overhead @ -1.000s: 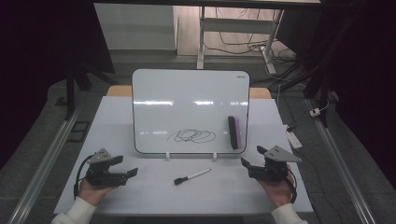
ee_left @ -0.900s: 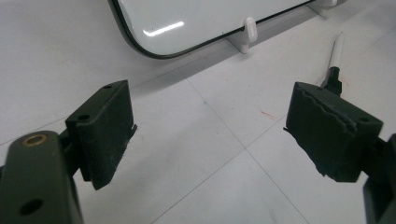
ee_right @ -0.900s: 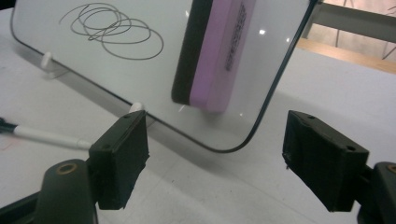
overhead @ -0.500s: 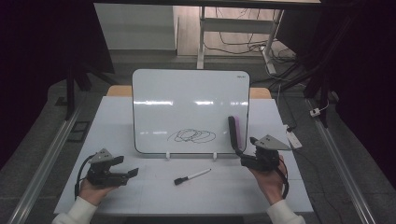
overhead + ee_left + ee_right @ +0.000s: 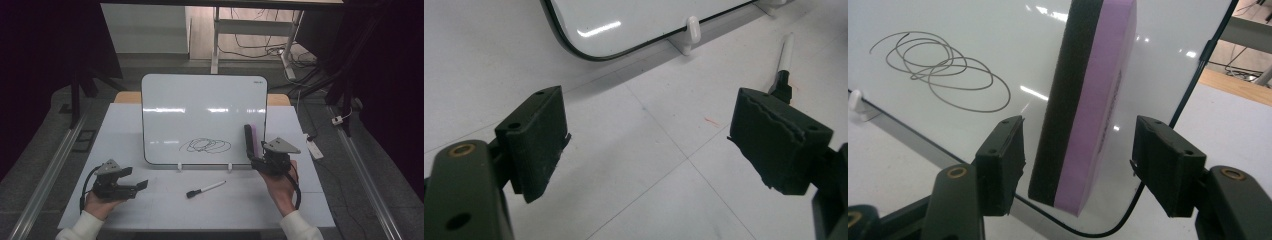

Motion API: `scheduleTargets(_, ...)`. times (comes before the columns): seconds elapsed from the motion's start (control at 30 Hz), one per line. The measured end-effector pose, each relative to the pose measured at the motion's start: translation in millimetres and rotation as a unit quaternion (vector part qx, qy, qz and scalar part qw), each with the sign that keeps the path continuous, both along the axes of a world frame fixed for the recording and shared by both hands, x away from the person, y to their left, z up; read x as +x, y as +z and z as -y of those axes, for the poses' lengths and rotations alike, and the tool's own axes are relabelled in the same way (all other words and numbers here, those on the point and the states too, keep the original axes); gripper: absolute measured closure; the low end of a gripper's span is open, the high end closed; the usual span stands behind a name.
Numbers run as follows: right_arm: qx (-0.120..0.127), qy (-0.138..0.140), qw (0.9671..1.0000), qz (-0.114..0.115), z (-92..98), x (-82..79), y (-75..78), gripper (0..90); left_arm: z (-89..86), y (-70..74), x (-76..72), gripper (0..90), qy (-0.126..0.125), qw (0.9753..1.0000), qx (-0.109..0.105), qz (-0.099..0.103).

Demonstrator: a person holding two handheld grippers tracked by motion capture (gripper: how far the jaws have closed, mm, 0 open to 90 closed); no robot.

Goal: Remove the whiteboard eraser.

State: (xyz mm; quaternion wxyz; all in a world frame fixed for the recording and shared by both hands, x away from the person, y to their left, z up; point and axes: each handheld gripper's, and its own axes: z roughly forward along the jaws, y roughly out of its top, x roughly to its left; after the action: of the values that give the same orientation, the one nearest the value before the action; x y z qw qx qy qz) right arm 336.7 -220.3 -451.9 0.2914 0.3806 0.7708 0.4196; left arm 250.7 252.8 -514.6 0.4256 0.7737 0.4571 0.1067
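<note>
A slim purple-and-black foam eraser (image 5: 1088,100) on the glossy whiteboard (image 5: 200,110) is flanked by the right gripper (image 5: 1075,155), jaws wide; the left gripper (image 5: 649,145) is also held wide.

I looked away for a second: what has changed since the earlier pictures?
The right gripper moved forward to the eraser on the whiteboard; its open jaws now flank it without gripping. The left gripper, marker and scribble stayed put.
</note>
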Motion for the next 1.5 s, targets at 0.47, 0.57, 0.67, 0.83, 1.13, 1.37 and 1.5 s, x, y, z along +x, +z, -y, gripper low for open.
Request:
scheduleTargets(0.47,-0.027,-0.027,0.9993,0.006,-12.7,4.5,-4.5,49.5,-0.1,-0.2,0.0,16.2,0.001,1.0000,0.001,0.000)
scheduleTargets(0.57,-0.032,-0.032,0.9990,0.008,-15.8,3.6,-4.9,53.4,-0.2,-0.2,0.0,16.1,0.001,1.0000,0.001,0.001)
scheduleTargets(0.67,-0.040,-0.041,0.9983,0.012,-19.9,2.5,-5.5,54.8,-0.3,-0.1,-0.1,16.2,0.001,1.0000,0.001,0.001)
scheduleTargets(0.83,-0.043,-0.052,0.9977,0.013,-22.0,2.0,-5.7,57.3,-0.6,0.1,-0.4,16.2,0.002,1.0000,0.001,0.002)
scheduleTargets(1.13,-0.035,-0.070,0.9969,0.009,-22.7,0.3,-4.9,62.7,-0.9,0.1,-0.3,16.2,0.001,1.0000,0.000,0.002)
scheduleTargets(1.37,-0.024,-0.072,0.9971,0.009,-19.5,-0.7,-3.4,64.5,-2.0,-0.1,0.1,16.3,0.001,1.0000,-0.001,0.002)
scheduleTargets(1.5,-0.026,-0.063,0.9971,0.035,-19.9,-7.7,5.2,65.1,-2.2,-0.2,0.1,16.3,0.002,1.0000,-0.001,0.002)
